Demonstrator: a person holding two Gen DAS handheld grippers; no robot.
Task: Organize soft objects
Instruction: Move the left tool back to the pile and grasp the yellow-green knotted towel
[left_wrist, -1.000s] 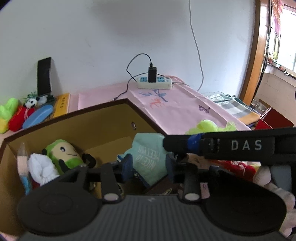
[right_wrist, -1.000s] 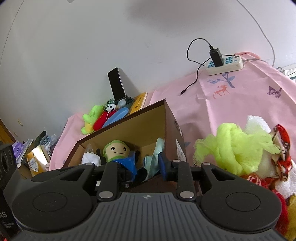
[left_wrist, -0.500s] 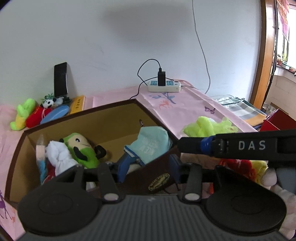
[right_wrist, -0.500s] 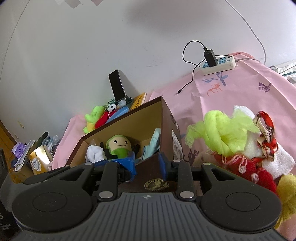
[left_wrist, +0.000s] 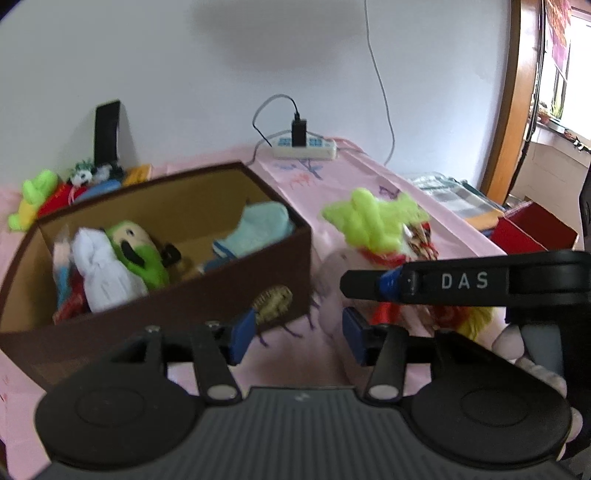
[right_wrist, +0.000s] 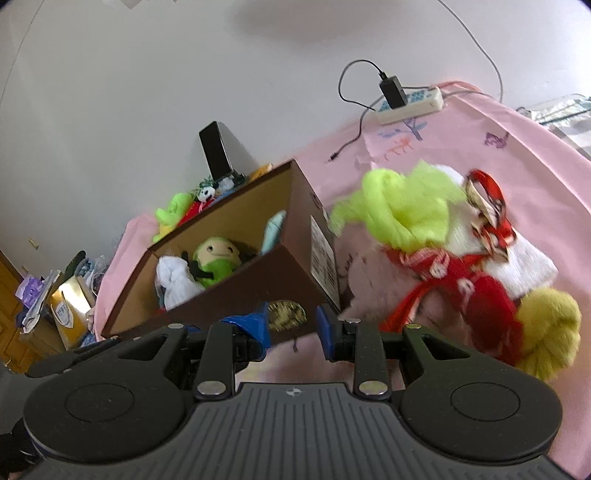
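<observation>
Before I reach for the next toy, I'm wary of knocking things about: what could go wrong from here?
The pile of soft toys is tangled; red straps loop through it, so grabbing the lime plush may drag others along.

The brown box sits right beside the pile, and the open right gripper and left gripper are close together, so they may bump each other or the box.

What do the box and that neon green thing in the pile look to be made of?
Box: looks like stiff cardboard, dark brown outside and plain tan inside, with straight thin walls and a printed label on one end. Neon green thing: looks like soft, fuzzy yarn or fleece, knotted into thick loops with a matte, fluffy edge; blur leaves the exact fabric open.
</observation>
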